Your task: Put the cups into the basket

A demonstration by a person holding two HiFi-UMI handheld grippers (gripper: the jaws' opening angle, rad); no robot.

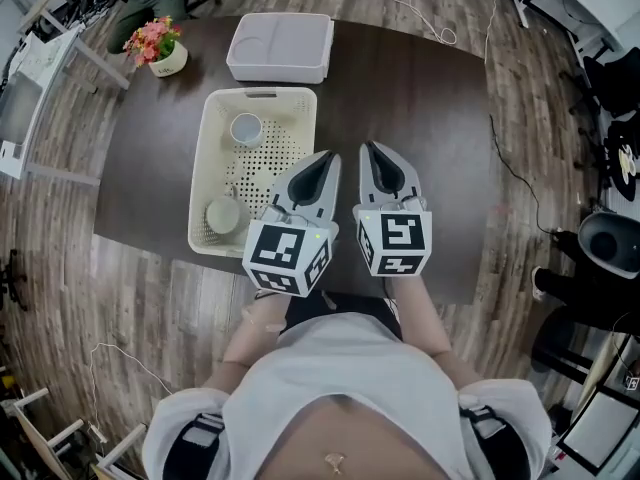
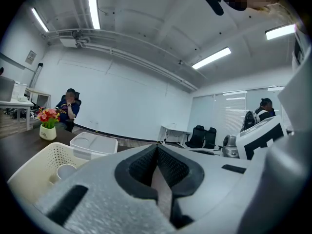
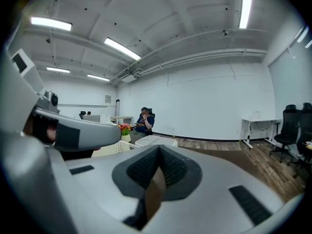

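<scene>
A cream perforated basket lies on the dark table, left of centre. Two white cups are inside it: one cup near the far end, another cup near the front corner. My left gripper and right gripper hover side by side just right of the basket, both shut and empty. In the left gripper view the shut jaws point level past the basket, where one cup shows. The right gripper view shows its jaws shut on nothing.
A white lidded tub sits at the table's far edge, and a flower pot at the far left corner. A person sits beyond the table. Office chairs and desks stand further off. Cables lie on the floor to the right.
</scene>
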